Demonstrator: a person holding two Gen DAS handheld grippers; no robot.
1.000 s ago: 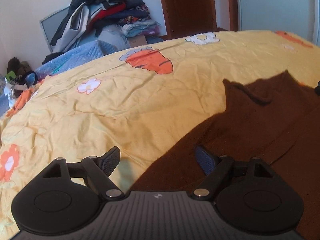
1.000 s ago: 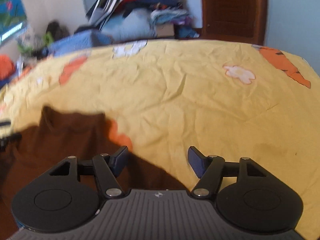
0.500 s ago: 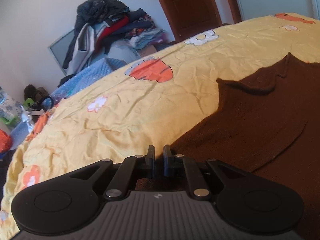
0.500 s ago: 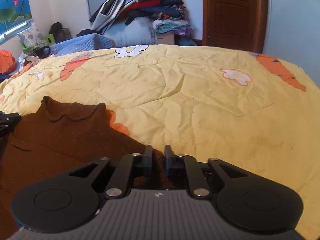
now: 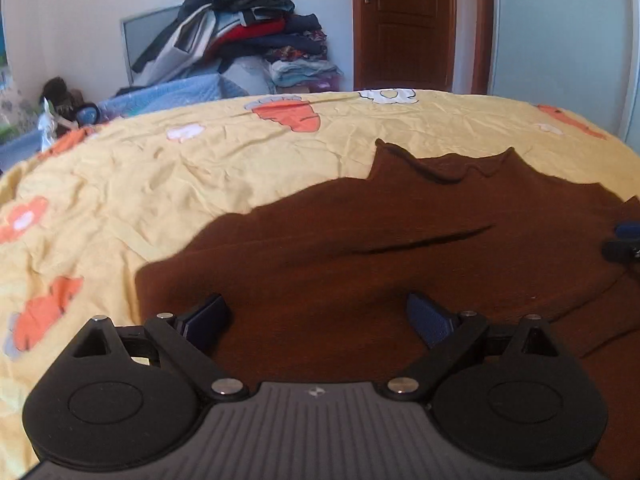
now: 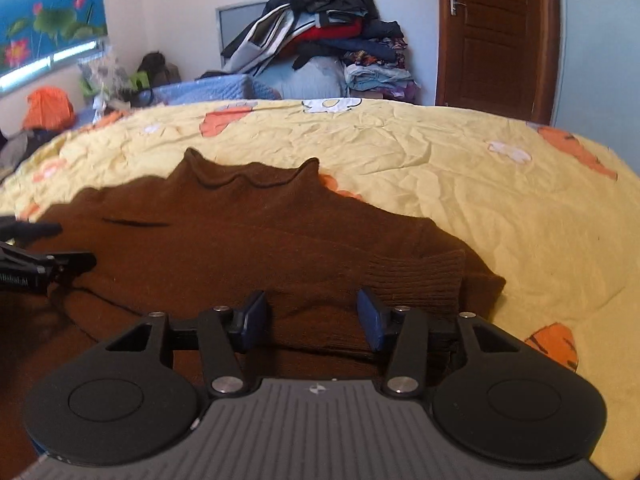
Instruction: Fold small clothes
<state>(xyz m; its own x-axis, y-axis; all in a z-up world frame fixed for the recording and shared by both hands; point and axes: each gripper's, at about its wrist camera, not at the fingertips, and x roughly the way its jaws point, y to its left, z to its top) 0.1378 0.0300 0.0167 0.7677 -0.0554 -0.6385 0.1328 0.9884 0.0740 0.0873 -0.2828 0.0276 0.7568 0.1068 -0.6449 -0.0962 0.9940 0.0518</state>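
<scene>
Brown sweater [image 5: 360, 240] spread flat on a bed under a yellow bedspread [image 5: 140, 184] printed with orange carrots and white flowers; collar [image 6: 248, 178] toward the far edge of the bed, body and folded-in sleeves running to the near edge under both cameras. Ribbed cuff [image 6: 416, 276] lying on the garment's right side, close to the bedspread's bare stretch. Thin dark crease across the chest. Left gripper [image 5: 320, 316] low over the sweater's near left part, jaws spread wide and just opened, nothing between the pads [image 5: 208, 316], only knit beneath them; whether the tips touch the cloth not clear. Right gripper [image 6: 312, 316] over the near right part, beside the cuff, jaws at a middling gap and just widened, a ridge of brown knit lying in the gap, pads [image 6: 370, 316] standing clear of it on both sides, no grip seen. Each gripper's black tip visible at the side edge of the other's view, resting near the sweater's middle. Beyond the far edge of the bed: heap of clothes [image 6: 320, 28] stacked against a white wall, grey panel behind it, blue quilted cover [image 5: 172, 92] beside it, brown wooden door [image 6: 496, 36] to the right. Lotus picture [image 6: 48, 8] on the left wall, orange bundle below it.
</scene>
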